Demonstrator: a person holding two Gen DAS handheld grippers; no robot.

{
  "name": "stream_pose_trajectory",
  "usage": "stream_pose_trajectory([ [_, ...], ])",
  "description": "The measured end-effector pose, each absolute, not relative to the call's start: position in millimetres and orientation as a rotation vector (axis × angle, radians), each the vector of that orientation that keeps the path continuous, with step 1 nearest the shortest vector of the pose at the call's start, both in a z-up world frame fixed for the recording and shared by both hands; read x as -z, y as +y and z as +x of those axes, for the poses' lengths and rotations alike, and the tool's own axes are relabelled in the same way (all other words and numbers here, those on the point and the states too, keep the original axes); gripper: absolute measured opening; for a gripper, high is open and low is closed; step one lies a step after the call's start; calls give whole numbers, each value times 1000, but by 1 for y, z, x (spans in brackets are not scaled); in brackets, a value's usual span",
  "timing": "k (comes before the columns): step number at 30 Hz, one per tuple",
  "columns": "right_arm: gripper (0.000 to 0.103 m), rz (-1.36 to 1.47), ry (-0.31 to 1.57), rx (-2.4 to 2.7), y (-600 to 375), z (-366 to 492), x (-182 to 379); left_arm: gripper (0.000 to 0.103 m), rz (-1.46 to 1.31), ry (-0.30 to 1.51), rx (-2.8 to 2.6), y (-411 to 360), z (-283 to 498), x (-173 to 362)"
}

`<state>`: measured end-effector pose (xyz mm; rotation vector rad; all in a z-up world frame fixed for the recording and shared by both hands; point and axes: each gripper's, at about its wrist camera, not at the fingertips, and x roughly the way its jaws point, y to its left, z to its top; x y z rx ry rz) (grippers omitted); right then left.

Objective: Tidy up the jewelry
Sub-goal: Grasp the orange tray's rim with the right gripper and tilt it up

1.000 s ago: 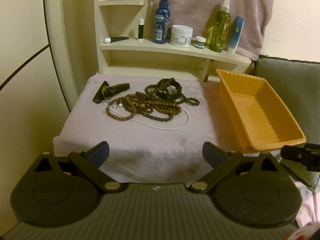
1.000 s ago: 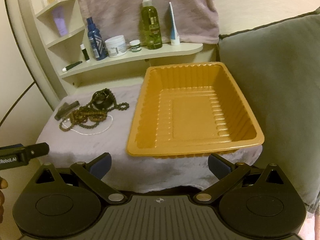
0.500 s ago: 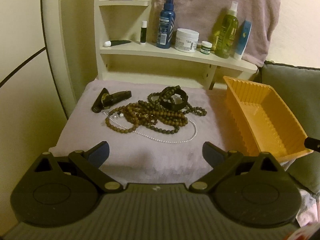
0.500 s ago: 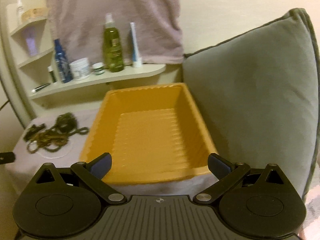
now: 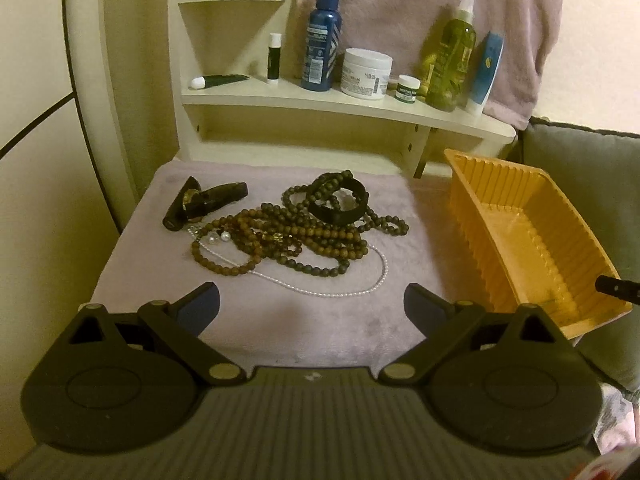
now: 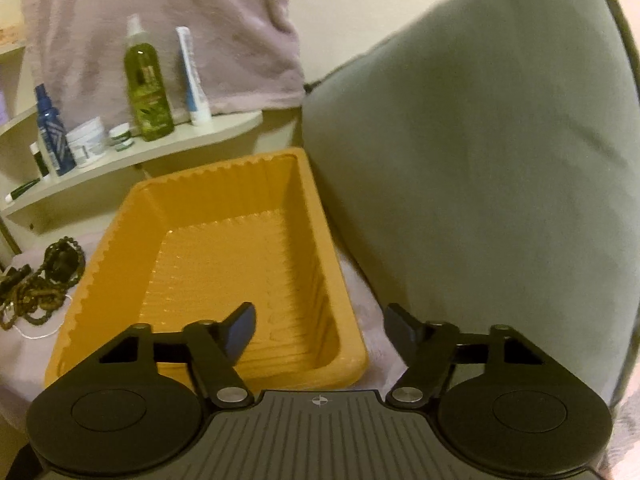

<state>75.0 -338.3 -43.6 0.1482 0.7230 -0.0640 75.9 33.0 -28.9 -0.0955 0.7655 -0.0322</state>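
Note:
A tangle of brown bead necklaces (image 5: 296, 240) lies on the lilac cloth, with a thin pearl strand (image 5: 340, 290), a black bracelet (image 5: 338, 200) and a dark clasp piece (image 5: 204, 202). The pile also shows at the left edge of the right wrist view (image 6: 36, 284). An empty orange tray (image 5: 532, 240) stands to the right of it. My left gripper (image 5: 312, 306) is open and empty, in front of the pile. My right gripper (image 6: 320, 330) is open and empty, its fingers astride the tray's (image 6: 208, 280) near right corner, left finger (image 6: 240, 330) over the inside.
A cream shelf (image 5: 340, 98) behind holds a blue spray bottle (image 5: 322, 40), a white jar (image 5: 366, 74), a green bottle (image 5: 450, 60) and tubes. A grey cushion (image 6: 480, 184) stands close to the tray's right side. A pink towel (image 5: 420, 12) hangs behind.
My left gripper has come closer to the jewelry pile. My right gripper has swung right and forward to the tray's near right corner, and its jaws have narrowed somewhat.

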Motion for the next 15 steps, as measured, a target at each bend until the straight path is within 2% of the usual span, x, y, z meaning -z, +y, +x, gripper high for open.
stream_pose_trajectory([
  [10, 42, 250, 728, 2, -349, 81, 59, 98, -86, 797, 53, 21, 86, 38],
  [12, 40, 254, 730, 4, -349, 82, 60, 98, -86, 802, 53, 19, 87, 39],
  [15, 30, 261, 734, 8, -350, 83, 60, 98, -83, 803, 52, 19, 89, 39],
])
